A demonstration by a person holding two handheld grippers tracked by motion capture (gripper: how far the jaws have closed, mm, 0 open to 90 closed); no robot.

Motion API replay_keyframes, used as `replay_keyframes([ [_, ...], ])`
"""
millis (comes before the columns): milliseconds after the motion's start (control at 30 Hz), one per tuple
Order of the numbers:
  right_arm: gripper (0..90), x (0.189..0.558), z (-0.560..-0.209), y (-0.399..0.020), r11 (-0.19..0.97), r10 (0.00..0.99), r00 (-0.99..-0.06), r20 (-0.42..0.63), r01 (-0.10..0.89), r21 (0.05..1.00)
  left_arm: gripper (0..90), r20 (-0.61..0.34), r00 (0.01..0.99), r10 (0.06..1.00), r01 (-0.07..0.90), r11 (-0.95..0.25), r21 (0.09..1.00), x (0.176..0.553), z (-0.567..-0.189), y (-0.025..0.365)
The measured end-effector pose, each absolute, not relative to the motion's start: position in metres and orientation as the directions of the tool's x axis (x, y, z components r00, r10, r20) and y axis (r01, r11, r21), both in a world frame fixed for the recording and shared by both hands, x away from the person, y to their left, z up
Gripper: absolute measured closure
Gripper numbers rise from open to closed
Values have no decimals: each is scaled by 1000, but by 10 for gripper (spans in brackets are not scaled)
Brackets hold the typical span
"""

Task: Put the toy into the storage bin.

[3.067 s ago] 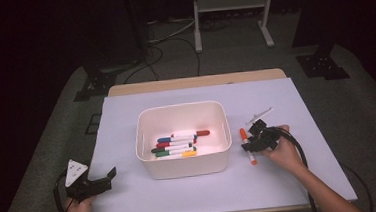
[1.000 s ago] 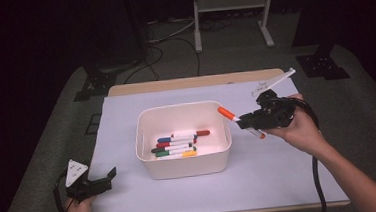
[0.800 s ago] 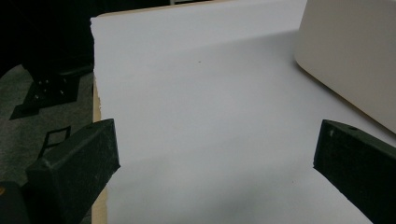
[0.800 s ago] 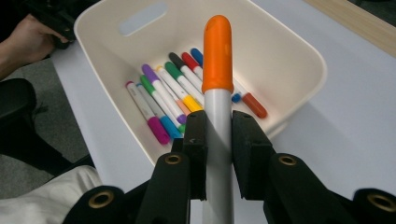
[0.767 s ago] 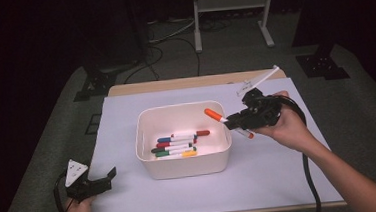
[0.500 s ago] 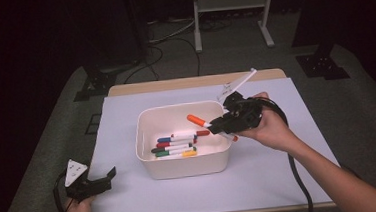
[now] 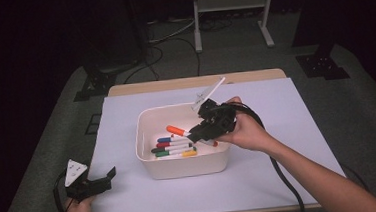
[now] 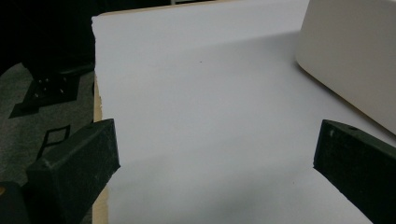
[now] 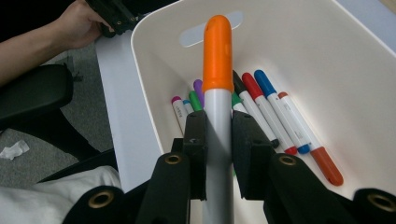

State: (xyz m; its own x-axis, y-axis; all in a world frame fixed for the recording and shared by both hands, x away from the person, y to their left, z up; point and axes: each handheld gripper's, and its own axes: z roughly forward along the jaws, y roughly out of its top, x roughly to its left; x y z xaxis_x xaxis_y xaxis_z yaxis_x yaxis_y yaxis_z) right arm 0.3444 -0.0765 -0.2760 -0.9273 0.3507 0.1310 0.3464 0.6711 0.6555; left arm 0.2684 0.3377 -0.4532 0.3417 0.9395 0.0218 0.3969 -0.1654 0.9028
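Observation:
My right gripper [image 7: 199, 131] [image 9: 218, 135] is shut on an orange-capped marker [image 7: 178, 131] [image 9: 217, 65] with a white barrel, held above the inside of the white bin [image 7: 150, 165] [image 9: 154, 60]. The cap points toward the bin's left wall. Several markers [image 7: 174, 147] [image 9: 275, 116] with red, blue, green, purple and orange caps lie on the bin floor below. My left gripper [image 7: 103, 179] [image 8: 215, 163] rests near the table's front left corner, jaws wide open with nothing between them, the bin's side [image 8: 350, 51] off to its right.
White paper [image 7: 277, 125] covers the table top; its left edge [image 8: 95, 93] drops off to grey floor. A cable [image 7: 281, 179] trails from the right gripper along the forearm. A white stand [image 7: 229, 13] is on the floor behind the table.
My right gripper has carried the orange marker leftward from the table's right side to over the bin. The left gripper has stayed put.

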Motion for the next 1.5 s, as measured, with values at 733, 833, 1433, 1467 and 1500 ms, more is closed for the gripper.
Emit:
replay_keyframes([
  [733, 756, 375, -315, -17, 759, 264, -953, 152, 302, 576, 0, 11, 348, 937, 396, -158, 905, 269, -453, 339],
  [833, 712, 377, -321, -10, 774, 263, -951, 163, 309, 552, 0, 7, 349, 937, 397, -155, 905, 269, -453, 339],
  [1433, 411, 372, -286, -79, 685, 348, -928, 129, 346, 641, 0, 16, 349, 937, 392, -162, 906, 268, -453, 339],
  [1467, 404, 371, -284, -85, 679, 357, -925, 128, 351, 645, 0, 17, 347, 938, 391, -161, 906, 268, -453, 339],
  [1500, 404, 371, -282, -94, 668, 371, -919, 130, 362, 650, 0, 17, 348, 937, 392, -162, 906, 268, -453, 339],
])
